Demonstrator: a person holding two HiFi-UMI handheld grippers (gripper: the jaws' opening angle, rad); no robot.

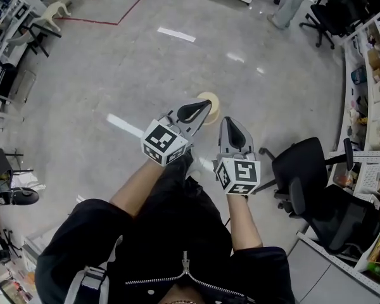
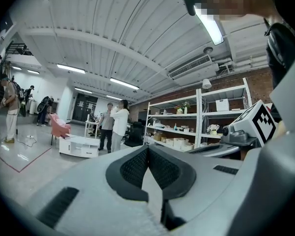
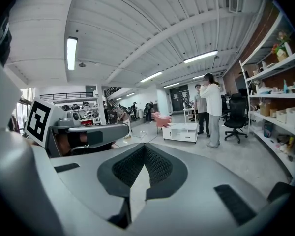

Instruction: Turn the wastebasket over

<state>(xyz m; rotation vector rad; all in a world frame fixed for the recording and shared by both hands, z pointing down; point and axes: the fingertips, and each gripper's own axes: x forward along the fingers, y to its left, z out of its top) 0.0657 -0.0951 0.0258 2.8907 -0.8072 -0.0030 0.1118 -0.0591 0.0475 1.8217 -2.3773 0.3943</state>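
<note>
The wastebasket [image 1: 211,97] is a small tan round thing on the grey floor, seen from above, partly hidden behind my left gripper's tip. In the head view both grippers are held up side by side in front of the person, well above the floor. The left gripper [image 1: 208,104] is shut with nothing in it, and the right gripper [image 1: 230,121] is shut and empty too. The left gripper view looks level across the room over its closed jaws [image 2: 148,149], with the right gripper [image 2: 250,127] at its right. The wastebasket shows in neither gripper view.
A black office chair [image 1: 307,185] stands close at the right, beside metal shelves [image 1: 370,106] of boxes. Two people [image 3: 210,107] stand by a low white cabinet [image 3: 182,132] across the room. A red line [image 1: 114,18] marks the floor far left.
</note>
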